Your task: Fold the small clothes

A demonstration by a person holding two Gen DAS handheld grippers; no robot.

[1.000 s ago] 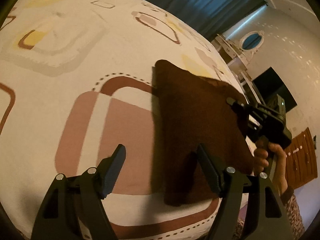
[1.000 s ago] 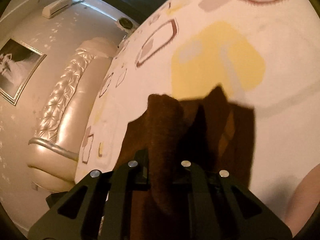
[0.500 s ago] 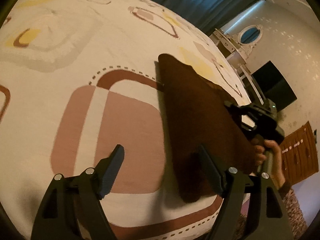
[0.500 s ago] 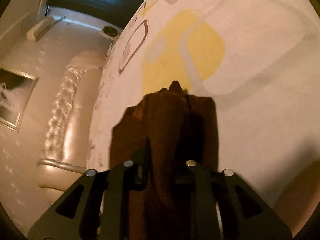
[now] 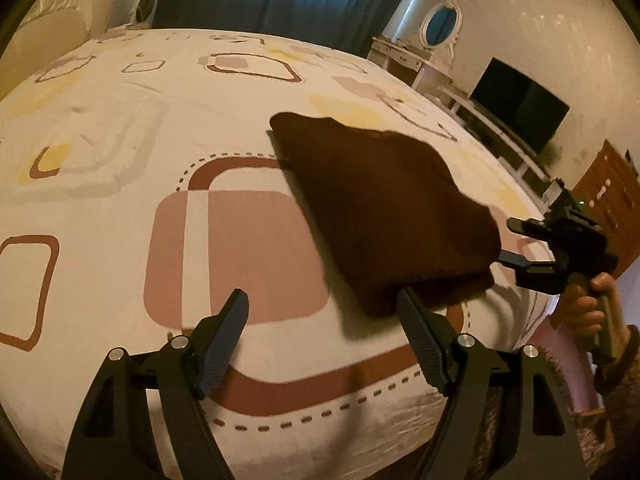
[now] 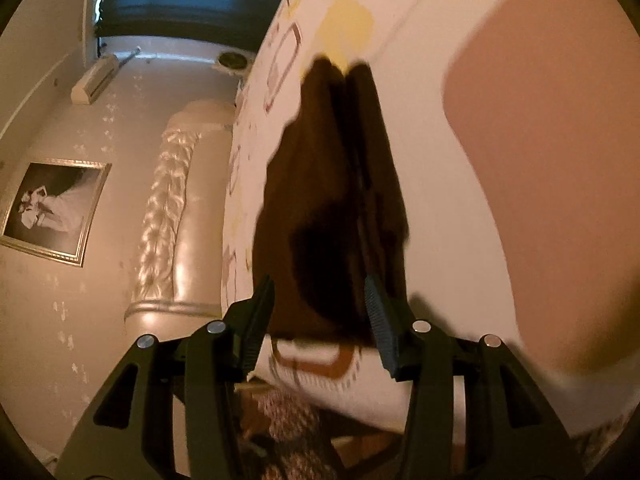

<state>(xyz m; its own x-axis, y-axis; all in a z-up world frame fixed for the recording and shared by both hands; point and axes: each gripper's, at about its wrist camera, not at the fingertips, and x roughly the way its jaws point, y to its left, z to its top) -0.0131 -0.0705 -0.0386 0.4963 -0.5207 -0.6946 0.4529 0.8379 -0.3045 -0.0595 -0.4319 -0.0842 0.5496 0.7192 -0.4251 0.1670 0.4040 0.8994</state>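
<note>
One brown garment [image 5: 384, 208] folded on the bed [image 5: 120, 140], long axis running away from the near edge. Right gripper [image 6: 320, 316] just off its near end, fingers lately spreading to about half, nothing clamped. Left gripper [image 5: 324, 340] beside the garment's near left corner, fingers wide, empty. Probably nearer for any next grasp: right.

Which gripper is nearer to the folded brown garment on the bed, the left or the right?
Right. The right gripper, jaws just opened, sits at the edge of the brown garment, no longer pinching it. The left gripper is open beside it over the bedsheet, one finger at the garment's near corner.
</note>
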